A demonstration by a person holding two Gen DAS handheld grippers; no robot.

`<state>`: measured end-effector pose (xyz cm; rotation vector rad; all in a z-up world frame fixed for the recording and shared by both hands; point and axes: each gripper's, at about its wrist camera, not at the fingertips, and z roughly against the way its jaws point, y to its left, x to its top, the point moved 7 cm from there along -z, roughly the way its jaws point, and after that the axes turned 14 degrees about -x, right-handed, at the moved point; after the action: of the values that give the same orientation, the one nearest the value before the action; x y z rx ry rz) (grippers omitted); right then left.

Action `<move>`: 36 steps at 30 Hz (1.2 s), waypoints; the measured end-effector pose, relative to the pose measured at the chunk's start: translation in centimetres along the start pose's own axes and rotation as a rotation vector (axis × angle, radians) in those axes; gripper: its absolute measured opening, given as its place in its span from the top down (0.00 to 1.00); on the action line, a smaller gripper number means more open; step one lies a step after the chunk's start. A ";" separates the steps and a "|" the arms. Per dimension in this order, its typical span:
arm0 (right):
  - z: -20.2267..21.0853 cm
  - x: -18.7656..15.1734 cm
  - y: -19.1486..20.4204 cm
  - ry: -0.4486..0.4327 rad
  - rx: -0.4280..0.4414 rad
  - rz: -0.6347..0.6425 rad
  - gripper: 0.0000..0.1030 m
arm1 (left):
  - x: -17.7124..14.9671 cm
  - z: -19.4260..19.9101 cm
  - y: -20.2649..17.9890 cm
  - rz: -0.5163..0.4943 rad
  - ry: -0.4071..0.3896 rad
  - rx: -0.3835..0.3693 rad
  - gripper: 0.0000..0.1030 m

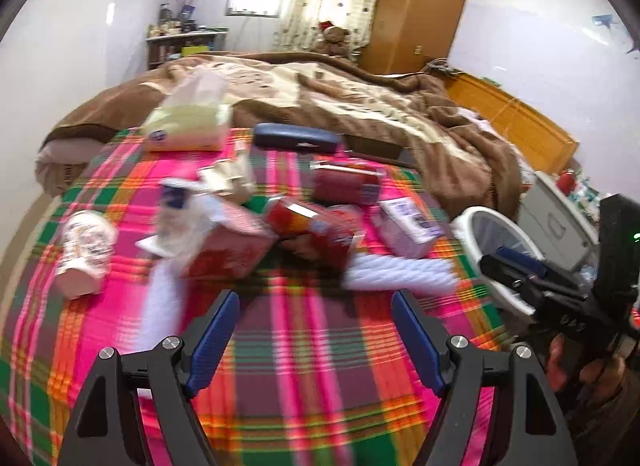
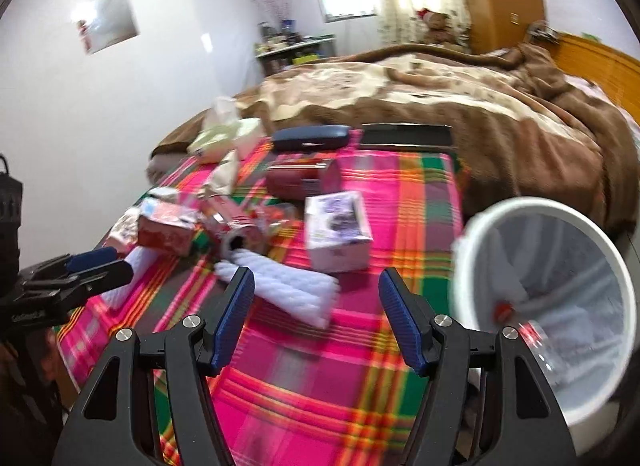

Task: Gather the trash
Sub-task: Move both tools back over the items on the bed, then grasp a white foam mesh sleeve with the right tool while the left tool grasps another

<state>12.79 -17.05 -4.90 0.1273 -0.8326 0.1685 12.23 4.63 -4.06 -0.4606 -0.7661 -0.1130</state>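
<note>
Trash [image 2: 224, 225] litters the plaid bed [image 2: 320, 366] ahead of both grippers, left [image 1: 314, 330] and right [image 2: 316, 306], fingers spread and empty; foam strip [image 2: 288, 290] lies crosswise, nearest the right; bin [image 2: 560, 306] stands at right.

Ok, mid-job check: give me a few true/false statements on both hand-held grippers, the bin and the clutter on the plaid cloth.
1. Both the left hand-held gripper and the right hand-held gripper are empty. True.
2. The white bin is on the left side of the bed. False: it is at the right edge.
3. The dark blue case lies beside the tissue pack. True.
4. The white foam sheet is already in the bin. False: it lies on the plaid cloth.
</note>
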 end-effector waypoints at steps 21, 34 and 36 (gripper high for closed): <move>-4.3 -0.6 5.4 0.113 0.043 0.233 0.36 | -2.3 0.3 11.3 0.112 0.064 0.150 0.24; -5.2 -1.9 5.9 0.176 0.075 0.264 0.36 | -3.1 -1.6 11.5 0.120 0.115 0.119 0.40; -5.1 -2.2 6.1 0.180 0.082 0.266 0.36 | -3.1 -1.6 11.4 0.119 0.117 0.120 0.41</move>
<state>13.81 -10.39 -9.64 0.0762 -0.6604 0.4581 14.04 13.95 -11.31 -0.3814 -0.6258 0.0165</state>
